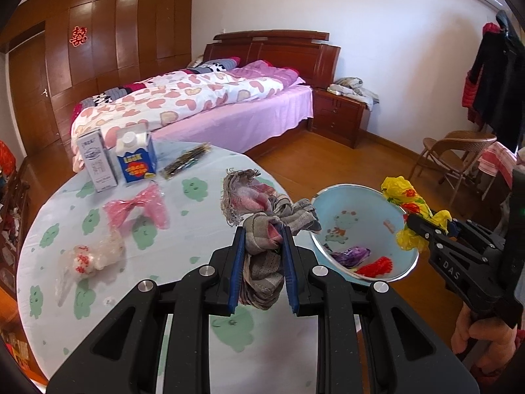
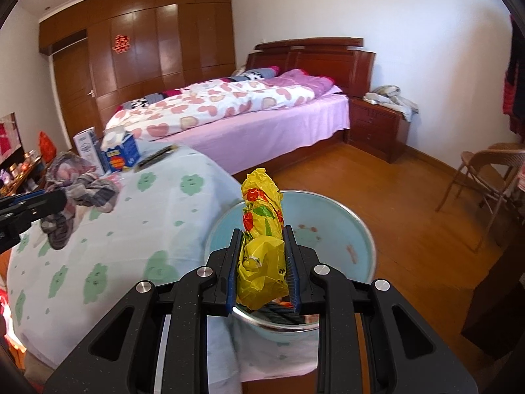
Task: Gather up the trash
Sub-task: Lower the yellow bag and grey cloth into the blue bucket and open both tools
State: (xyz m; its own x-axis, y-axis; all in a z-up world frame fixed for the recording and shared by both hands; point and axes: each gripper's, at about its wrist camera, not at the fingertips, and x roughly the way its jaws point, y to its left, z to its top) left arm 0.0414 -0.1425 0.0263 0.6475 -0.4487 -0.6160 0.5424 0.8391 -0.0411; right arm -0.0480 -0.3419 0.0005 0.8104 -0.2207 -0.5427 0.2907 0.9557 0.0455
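chair [image 1: 456, 154] cut off at right, basin's [image 2: 364, 229] near rim hidden

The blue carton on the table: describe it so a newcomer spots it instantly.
Find the round table with green-flowered cloth in front of the bed. At its far edge stand two cartons; the blue carton is the right one, white-capped with a yellow-red label, unlike the white box beside it.

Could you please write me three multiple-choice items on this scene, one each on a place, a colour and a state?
1. Where is the light blue basin?
A. on the bed
B. beside the table's edge, above the floor
C. on the chair

2. What colour is the bag in the right gripper?
A. yellow
B. black
C. white

3. How is the left gripper?
A. open and empty
B. shut on a carton
C. shut on the striped cloth

Answers: 1 B, the floor shows around it; 2 A, yellow with red print; 3 C, cloth is pinched between the pads.
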